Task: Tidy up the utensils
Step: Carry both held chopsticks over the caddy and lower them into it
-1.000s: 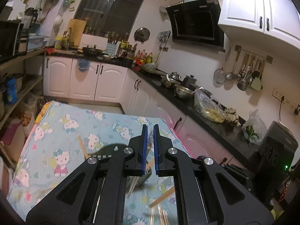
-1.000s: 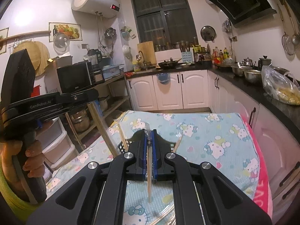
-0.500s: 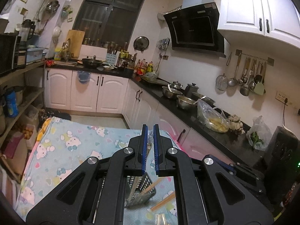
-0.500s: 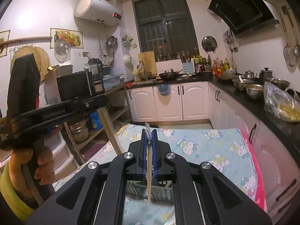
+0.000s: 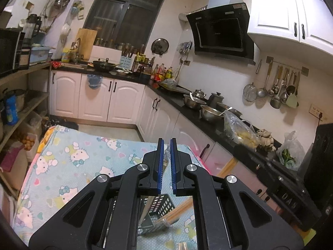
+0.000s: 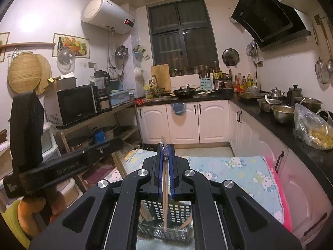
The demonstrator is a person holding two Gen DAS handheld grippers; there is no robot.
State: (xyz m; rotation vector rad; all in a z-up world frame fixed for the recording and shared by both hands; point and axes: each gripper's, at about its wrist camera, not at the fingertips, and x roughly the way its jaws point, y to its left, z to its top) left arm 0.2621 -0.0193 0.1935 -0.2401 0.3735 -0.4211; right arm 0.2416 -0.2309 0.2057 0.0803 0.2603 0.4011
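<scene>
My right gripper (image 6: pixel 165 166) is shut on a pair of wrapped wooden chopsticks (image 6: pixel 165 187) that hangs down over a dark perforated utensil basket (image 6: pixel 177 225) on the Hello Kitty tablecloth (image 6: pixel 239 173). Two wooden utensils lean in that basket. My left gripper (image 5: pixel 165 162) is shut on a wrapped utensil (image 5: pixel 165 160) whose plastic tip shows between the blue pads. In the left wrist view the basket (image 5: pixel 158 214) sits low under the gripper, with chopsticks (image 5: pixel 177 210) sticking out of it to the right.
The left gripper's body (image 6: pixel 27 145), held by a hand, fills the left of the right wrist view. A black counter (image 5: pixel 208 120) with steel bowls and bags runs along the right. Shelves with a microwave (image 6: pixel 72 104) stand to the left.
Both grippers have lifted and tilted up, so the table looks lower and farther. The basket has come into view beneath both grippers. Both stay shut on their utensils.
</scene>
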